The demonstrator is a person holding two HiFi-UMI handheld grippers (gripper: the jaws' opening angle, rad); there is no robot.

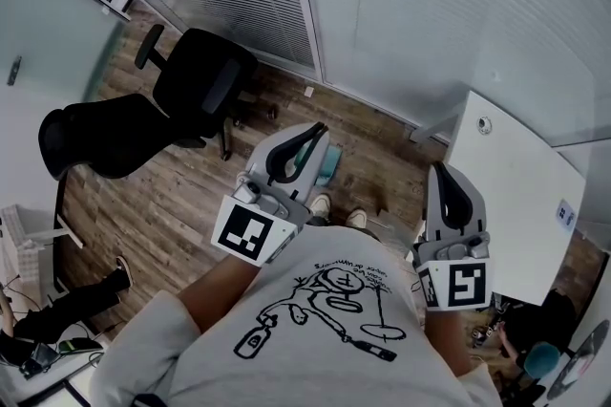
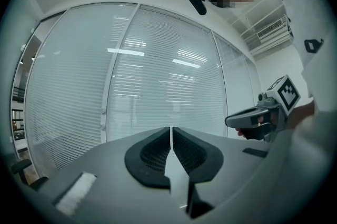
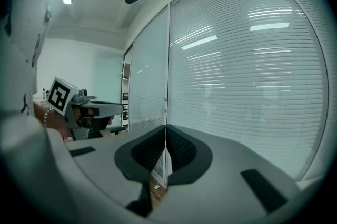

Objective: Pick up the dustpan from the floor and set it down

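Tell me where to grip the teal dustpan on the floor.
Only a teal edge of the dustpan shows past the left gripper, just ahead of the shoes; no handle is visible. Likely come from above with the jaws onto that edge.

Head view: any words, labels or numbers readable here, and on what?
T-shirt: handwriting beside the drawing, too small to read.
Sticker on the white table: too small to read.
Marker cubes on the left gripper and right gripper: black-and-white patterns, no words.
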